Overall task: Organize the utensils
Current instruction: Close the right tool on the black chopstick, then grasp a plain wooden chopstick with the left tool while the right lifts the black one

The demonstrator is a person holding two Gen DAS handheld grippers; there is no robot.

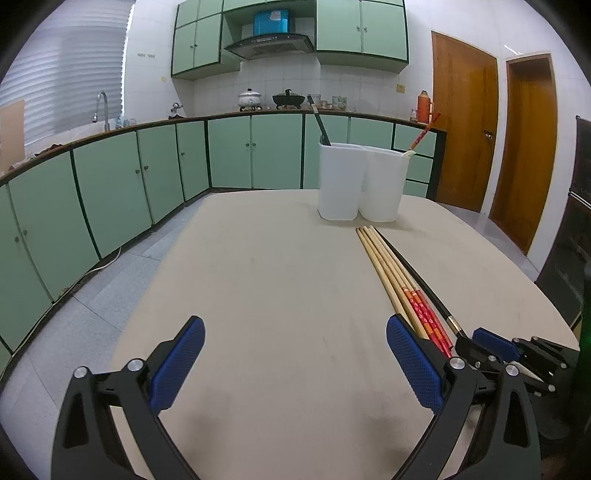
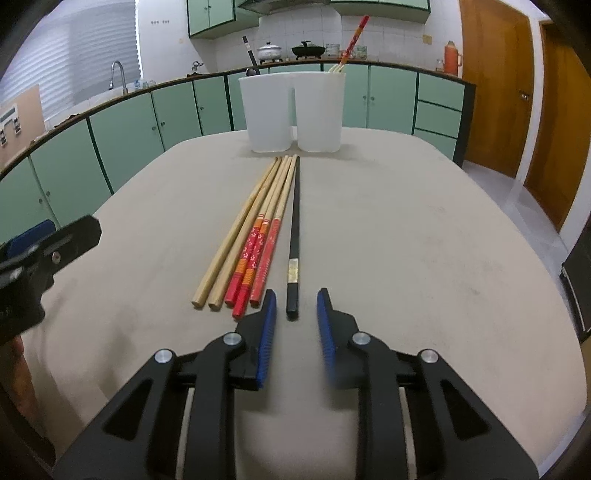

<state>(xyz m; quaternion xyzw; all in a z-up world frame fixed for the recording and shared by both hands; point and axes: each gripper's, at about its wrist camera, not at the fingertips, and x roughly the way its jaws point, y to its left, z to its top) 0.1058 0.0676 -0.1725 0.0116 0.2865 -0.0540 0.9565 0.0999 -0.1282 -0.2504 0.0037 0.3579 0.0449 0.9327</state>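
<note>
A white two-compartment holder (image 2: 291, 110) stands at the far side of the beige table (image 2: 406, 240). A black utensil (image 2: 248, 50) sticks out of its left compartment and a red-patterned chopstick (image 2: 354, 35) out of its right. Lying in a row before it are two plain wooden chopsticks (image 2: 236, 229), three red-ended ones (image 2: 258, 254) and one black chopstick (image 2: 295, 221). My right gripper (image 2: 297, 295) is open, its blue pads either side of the black chopstick's near end without touching it. My left gripper (image 1: 295, 325) is wide open over bare table, left of the row (image 1: 391, 273).
Green cabinets (image 1: 110, 192) and a counter with a sink tap (image 1: 103, 107) and pots run along the left and back. Two wooden doors (image 1: 465, 129) are at the right. A dark cabinet (image 1: 580, 221) stands by the table's right edge.
</note>
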